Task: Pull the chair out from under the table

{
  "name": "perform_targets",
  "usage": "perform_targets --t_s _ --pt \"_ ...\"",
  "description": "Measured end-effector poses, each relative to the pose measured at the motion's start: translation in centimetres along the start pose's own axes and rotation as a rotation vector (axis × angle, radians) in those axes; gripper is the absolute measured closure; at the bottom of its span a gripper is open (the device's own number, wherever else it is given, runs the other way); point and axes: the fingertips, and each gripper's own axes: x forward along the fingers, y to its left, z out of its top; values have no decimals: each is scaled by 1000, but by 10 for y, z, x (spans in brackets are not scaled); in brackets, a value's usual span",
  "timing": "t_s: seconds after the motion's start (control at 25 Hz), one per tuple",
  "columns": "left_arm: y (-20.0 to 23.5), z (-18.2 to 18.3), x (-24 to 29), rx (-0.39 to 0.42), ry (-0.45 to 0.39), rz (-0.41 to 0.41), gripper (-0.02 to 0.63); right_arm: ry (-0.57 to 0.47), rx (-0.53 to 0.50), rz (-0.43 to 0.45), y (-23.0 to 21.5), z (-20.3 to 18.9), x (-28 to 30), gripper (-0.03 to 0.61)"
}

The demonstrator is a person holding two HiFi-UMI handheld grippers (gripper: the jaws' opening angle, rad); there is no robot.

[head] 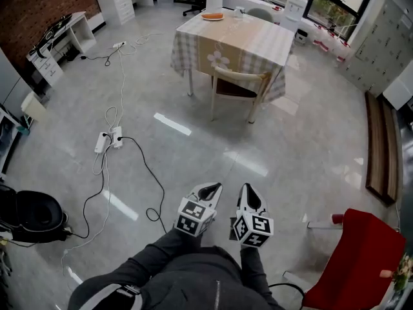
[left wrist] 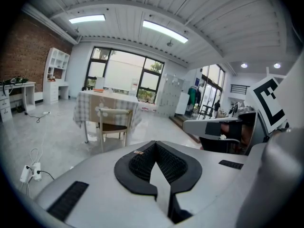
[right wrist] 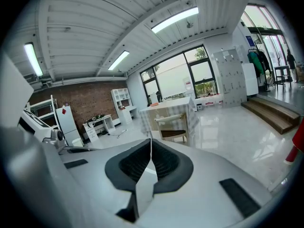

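The left hand-held gripper (head: 208, 189) and right hand-held gripper (head: 248, 192) were both closed, jaws together on nothing. The chair (head: 240, 86) stood well ahead, tucked under the near edge of the bench (head: 193, 50). Recommended: approach squarely, open both, grip the top rail (head: 240, 75) towards its ends and draw straight back. No legible writing was found, only what appeared to be a flower motif (head: 218, 59) on the cloth (head: 258, 41).

No text, brand or number is legible. The window posters (left wrist: 134, 86), upper centre, are too small to read.
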Motion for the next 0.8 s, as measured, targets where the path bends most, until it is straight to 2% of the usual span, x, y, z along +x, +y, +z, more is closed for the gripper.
perform_targets --t_s 0.64,0.8 --pt "89 53 53 9 -18 -33 606 -8 -88 -3 20 43 106 566" --pt "103 65 62 8 -14 -51 606 -19 -72 -16 21 51 124 566"
